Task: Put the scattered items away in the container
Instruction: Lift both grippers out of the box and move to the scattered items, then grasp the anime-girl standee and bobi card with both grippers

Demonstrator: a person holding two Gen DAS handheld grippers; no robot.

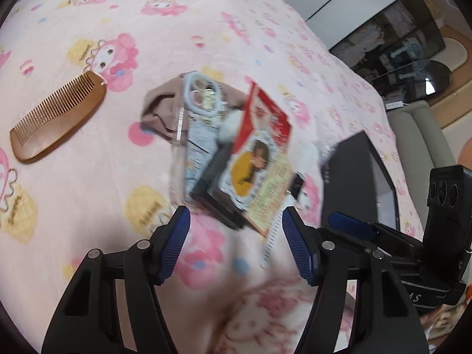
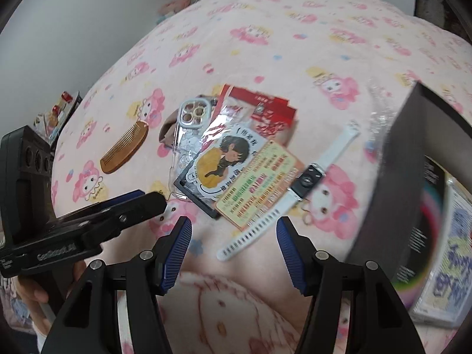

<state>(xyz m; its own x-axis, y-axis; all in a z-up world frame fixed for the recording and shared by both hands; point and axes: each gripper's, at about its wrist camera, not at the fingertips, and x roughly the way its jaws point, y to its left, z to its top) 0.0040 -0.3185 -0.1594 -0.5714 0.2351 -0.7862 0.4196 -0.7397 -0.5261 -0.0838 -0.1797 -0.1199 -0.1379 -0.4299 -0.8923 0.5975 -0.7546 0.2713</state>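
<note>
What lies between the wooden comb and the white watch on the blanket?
In the right wrist view, a pile lies between the comb and the watch: a clear phone case, red packets and printed cards.

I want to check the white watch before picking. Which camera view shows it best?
The right wrist view: the white watch lies sharp and whole beside the cards. The left wrist view shows only part of its blurred strap.

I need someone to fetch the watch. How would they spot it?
On the pink cartoon blanket, find the overlapping pile of cards and packets. The watch lies at its right edge, toward the dark box: a black face on a long white strap punched with holes.
</note>
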